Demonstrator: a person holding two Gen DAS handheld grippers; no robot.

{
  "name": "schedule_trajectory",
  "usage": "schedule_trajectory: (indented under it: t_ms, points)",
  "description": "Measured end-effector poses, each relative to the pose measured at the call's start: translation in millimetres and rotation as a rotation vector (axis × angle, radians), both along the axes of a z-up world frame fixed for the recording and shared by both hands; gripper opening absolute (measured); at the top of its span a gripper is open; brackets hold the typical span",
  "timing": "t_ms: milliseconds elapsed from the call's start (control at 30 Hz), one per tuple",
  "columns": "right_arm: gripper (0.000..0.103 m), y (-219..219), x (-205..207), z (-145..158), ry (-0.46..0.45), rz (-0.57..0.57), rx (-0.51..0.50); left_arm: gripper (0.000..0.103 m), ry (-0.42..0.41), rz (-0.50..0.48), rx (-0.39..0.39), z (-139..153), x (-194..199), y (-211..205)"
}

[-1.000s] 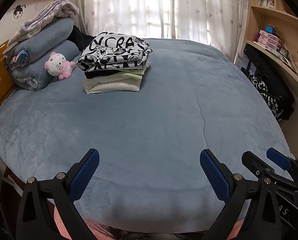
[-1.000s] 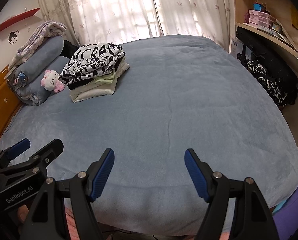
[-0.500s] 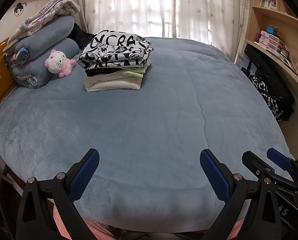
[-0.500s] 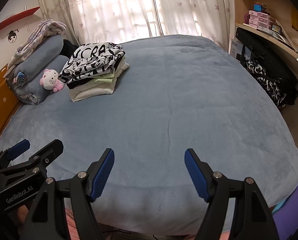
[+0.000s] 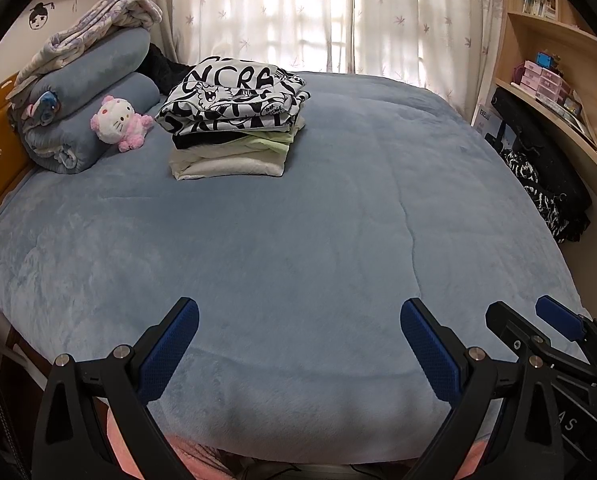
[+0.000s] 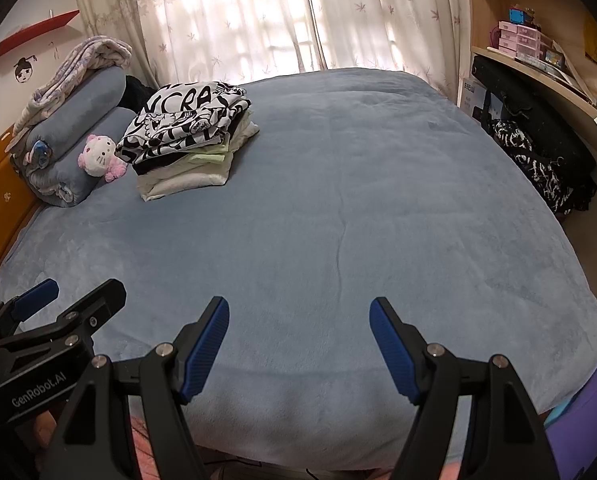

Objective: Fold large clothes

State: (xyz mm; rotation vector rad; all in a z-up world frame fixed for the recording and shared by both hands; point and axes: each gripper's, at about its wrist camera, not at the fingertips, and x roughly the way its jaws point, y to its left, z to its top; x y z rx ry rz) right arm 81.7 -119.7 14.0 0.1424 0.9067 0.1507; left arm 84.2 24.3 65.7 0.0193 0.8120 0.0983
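Both cameras edged slightly nearer bed; left gripper [image 5: 298,344] and right gripper [image 6: 298,344] spread wide, empty; stack of folded printed and pale fabric garments [image 5: 234,124] soft, light, limp: judged best pinched at corners or hems

A dusty blue plush blanket [image 5: 298,220] is covering the bed. Far ahead of the left claw [image 5: 298,344], whose black frame is carrying blue pads, a folded stack [image 5: 234,120] is showing a black-and-white lettered garment over black, pale green and cream layers. Left of it, a white-and-pink plush cat [image 5: 118,122] is leaning against blue rolled bedding [image 5: 94,80]. Sheer cream curtains [image 6: 258,16] are showing a leaf print.
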Motion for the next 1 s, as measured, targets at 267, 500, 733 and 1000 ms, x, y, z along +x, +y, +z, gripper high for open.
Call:
schedule_trajectory:
  t_ms: [267,500,733,1000]
  points:
    - [0.073,4.4,0.8,-3.9,0.005,-0.001,-0.016,0.100,0.009,0.002,0.004,-2.8,2.3,0.0]
    - [0.073,3.5,1.1,-4.4,0.005,-0.001,-0.018,0.100,0.009,0.005,0.006,-3.2,2.5,-0.3]
    - [0.073,5.5,1.3,-3.9,0.006,-0.001,-0.022,0.100,0.009,0.006,0.005,-3.2,2.5,-0.7]
    - [0.073,-2.5,5.6,-6.3,0.012,-0.004,-0.032,0.100,0.025,-0.005,-0.002,-8.5,6.8,2.1]
